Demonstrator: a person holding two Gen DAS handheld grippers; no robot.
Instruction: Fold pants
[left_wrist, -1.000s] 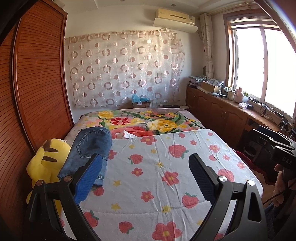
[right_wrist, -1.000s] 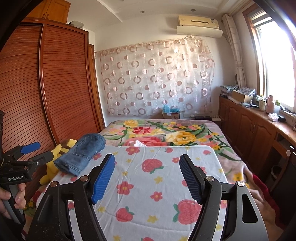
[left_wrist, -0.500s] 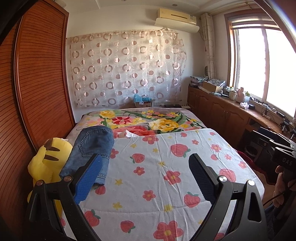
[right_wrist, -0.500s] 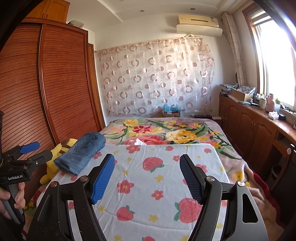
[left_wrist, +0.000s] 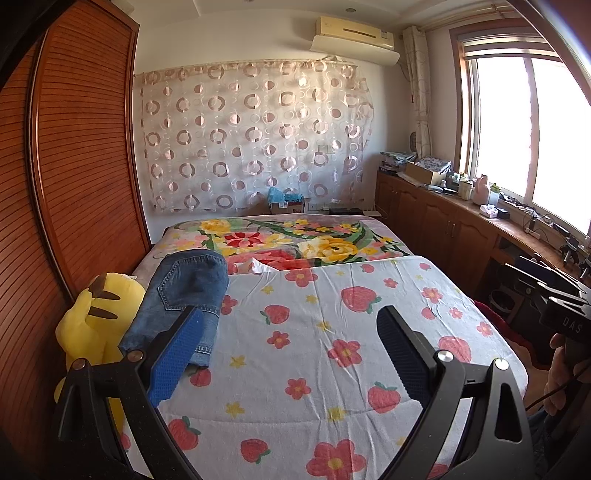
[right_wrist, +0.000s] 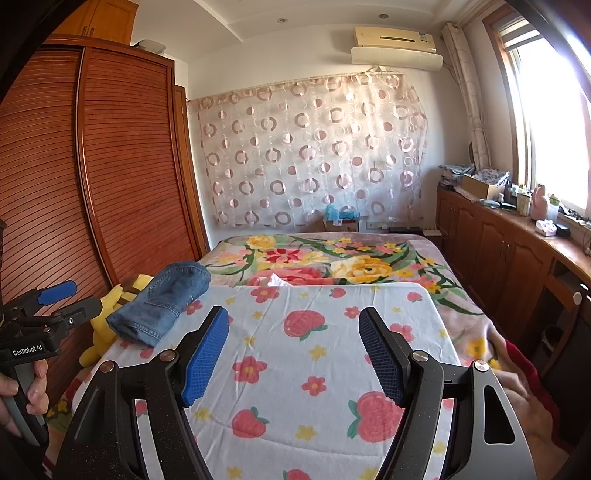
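Pants (left_wrist: 184, 295) lie folded at the strawberry sheet's (left_wrist: 332, 369) left edge, beside a yellow plush toy (left_wrist: 96, 325). Both the left hand-held gripper (left_wrist: 288, 354) and the right hand-held gripper (right_wrist: 291, 354) hover wide open and empty, well short of them. A tidy finish would probably only need the denim's edges squared.

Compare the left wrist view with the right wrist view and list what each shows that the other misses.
Left wrist only: its own open left tongs up close, and the whole yellow plush toy beside the jeans.

Right wrist only: the open right tongs up close, the left tongs seen from the side, and a hand gripping their handle.

Both: folded jeans on the strawberry sheet, wardrobe, curtain, air conditioner.
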